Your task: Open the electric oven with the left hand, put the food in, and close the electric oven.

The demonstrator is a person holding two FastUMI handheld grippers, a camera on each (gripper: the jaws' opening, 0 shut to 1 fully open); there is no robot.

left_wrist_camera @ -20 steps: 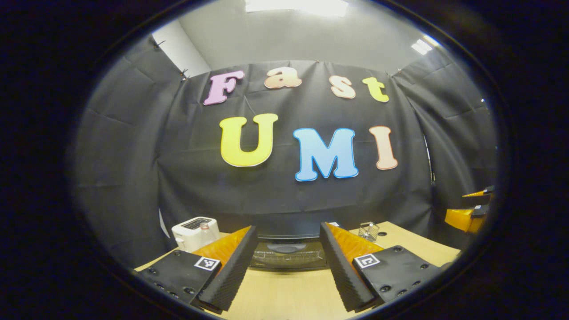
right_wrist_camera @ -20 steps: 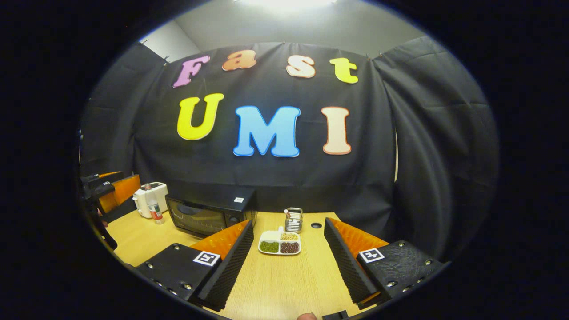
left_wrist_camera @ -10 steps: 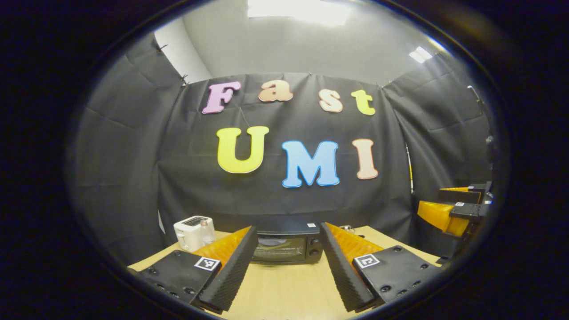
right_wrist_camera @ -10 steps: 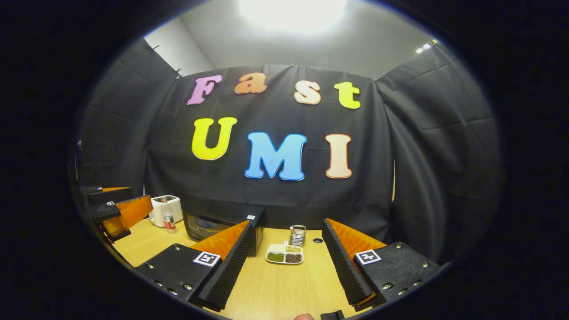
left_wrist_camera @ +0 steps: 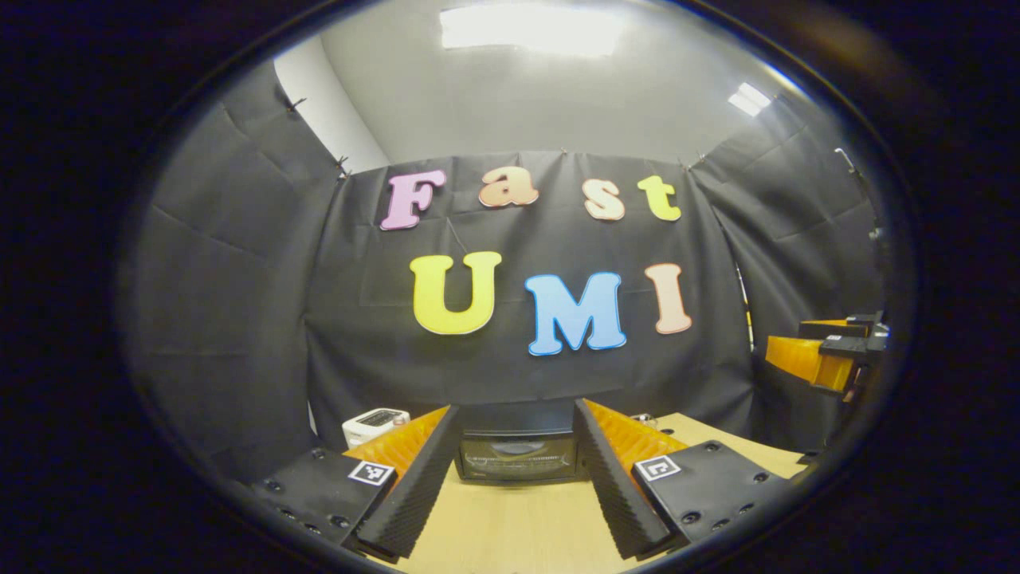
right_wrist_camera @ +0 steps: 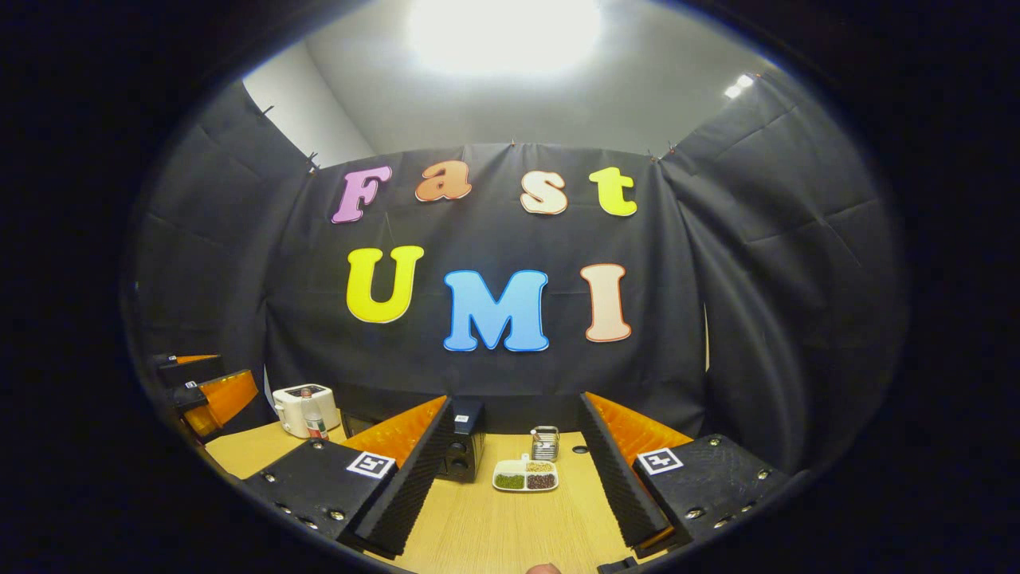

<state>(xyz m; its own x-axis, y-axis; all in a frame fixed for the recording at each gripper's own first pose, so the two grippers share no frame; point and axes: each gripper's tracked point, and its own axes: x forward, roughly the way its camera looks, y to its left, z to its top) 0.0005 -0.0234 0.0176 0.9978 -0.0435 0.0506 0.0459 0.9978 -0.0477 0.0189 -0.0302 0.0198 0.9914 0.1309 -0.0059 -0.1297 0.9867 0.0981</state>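
Left tool [left_wrist_camera: 516,486] spread wide, holding nothing, aimed at the black electric oven [left_wrist_camera: 518,454] with glass door shut, far across the light wooden table [left_wrist_camera: 510,534]. Right tool [right_wrist_camera: 514,486] likewise wide and empty, framing the white divided tray of food [right_wrist_camera: 525,477] just right of the oven. White toaster [right_wrist_camera: 304,400] far left.

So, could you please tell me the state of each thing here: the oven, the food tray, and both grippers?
Electric oven: door closed, standing on the table.
Food tray: on the table beside the oven, compartments filled, untouched.
Left gripper: open, empty, pointing at the oven door, apart from it.
Right gripper: open, empty, pointing toward the tray, apart from it.
Toaster: upright on the table, far left.
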